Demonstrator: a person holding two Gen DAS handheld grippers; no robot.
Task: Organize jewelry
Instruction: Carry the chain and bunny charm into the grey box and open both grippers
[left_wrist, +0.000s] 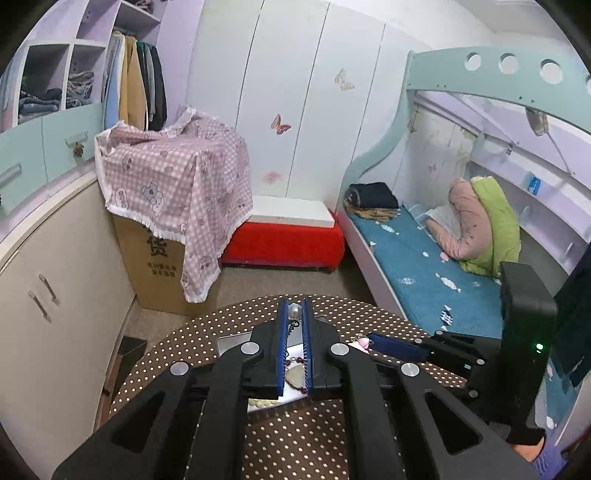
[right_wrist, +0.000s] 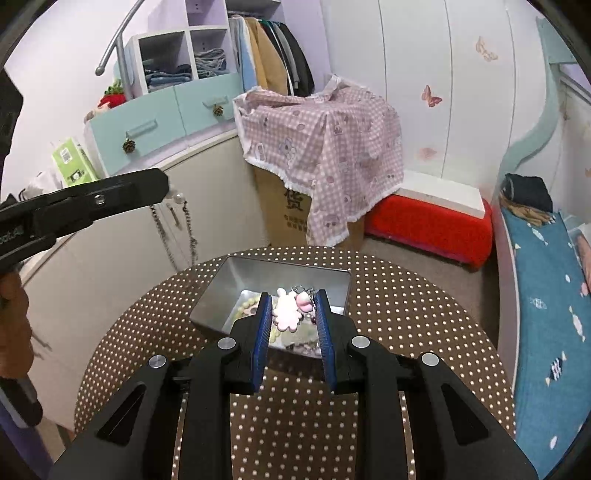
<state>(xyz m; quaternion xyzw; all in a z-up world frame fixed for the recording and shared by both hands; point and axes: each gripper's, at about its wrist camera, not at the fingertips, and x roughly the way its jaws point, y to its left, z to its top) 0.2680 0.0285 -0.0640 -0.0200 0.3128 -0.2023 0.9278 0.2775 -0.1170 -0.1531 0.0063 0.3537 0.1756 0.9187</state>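
Both grippers hovered above a metal tin (right_wrist: 221, 295) on the polka-dot round table (right_wrist: 406, 314). Left gripper (left_wrist: 294, 314), jaws nearly closed, pinched a pearl-tipped chain (right_wrist: 190, 229) that dangled at the left, over the table's edge. Right gripper (right_wrist: 291, 314), jaws narrow, held a pink charm (right_wrist: 286, 312) over the tin, where pale beads (right_wrist: 247, 304) lay. Beyond stood a box draped in pink checked cloth (right_wrist: 325, 147) and, far right, a red bench (right_wrist: 428, 225).

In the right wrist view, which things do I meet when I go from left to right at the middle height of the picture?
left gripper holding a hanging chain → cardboard box under pink checked cloth → red stool → blue bed mat.
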